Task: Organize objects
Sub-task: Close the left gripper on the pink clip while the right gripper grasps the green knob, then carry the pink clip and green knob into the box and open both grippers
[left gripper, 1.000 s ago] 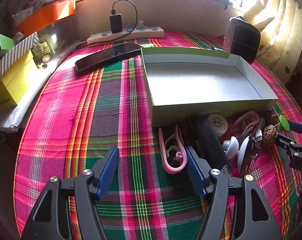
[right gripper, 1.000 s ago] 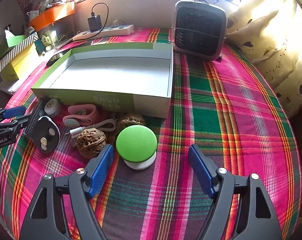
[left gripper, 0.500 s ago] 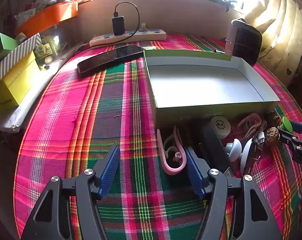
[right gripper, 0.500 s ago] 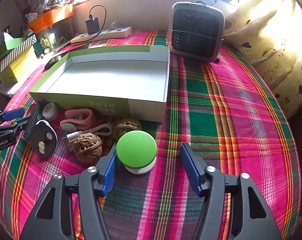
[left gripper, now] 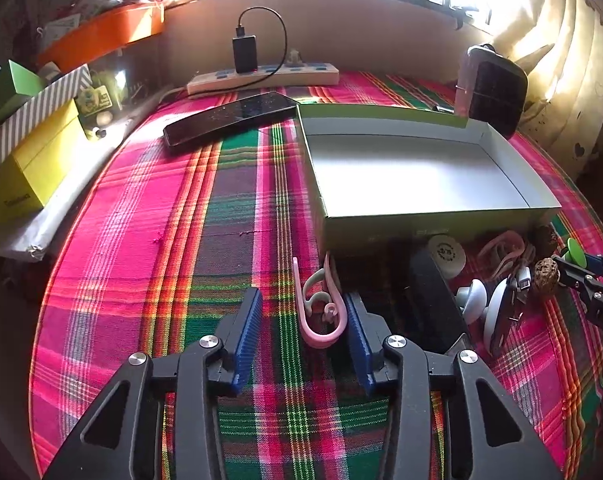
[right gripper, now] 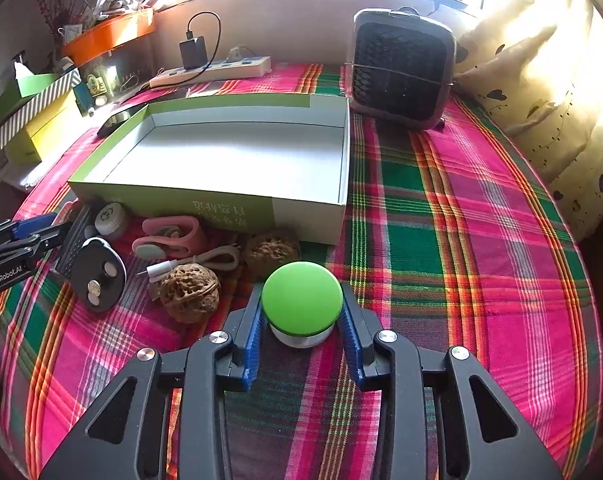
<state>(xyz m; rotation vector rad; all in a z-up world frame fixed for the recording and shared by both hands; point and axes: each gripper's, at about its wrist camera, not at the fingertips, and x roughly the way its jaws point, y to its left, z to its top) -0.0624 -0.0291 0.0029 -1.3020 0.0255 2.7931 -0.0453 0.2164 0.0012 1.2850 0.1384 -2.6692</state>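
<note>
Round green-topped white plastic button point(right gripper: 301, 305) upright on plaid cloth, right gripper point(right gripper: 301, 330) level, clenched around it, left gripper point(left gripper: 303, 334) released, straddling pink U-shaped earhook point(left gripper: 320, 308) pointing lengthwise toward box.

Open green cardboard box point(right gripper: 173, 202), white interior, lies flat on the plaid tabletop point(right gripper: 461, 240). Along its near wall lie: green-topped round button point(right gripper: 301, 298), two walnuts point(right gripper: 189, 292), white cable point(right gripper: 193, 262), pink strap point(right gripper: 169, 234), black disc point(right gripper: 97, 274), pink earhook point(left gripper: 319, 308).
</note>
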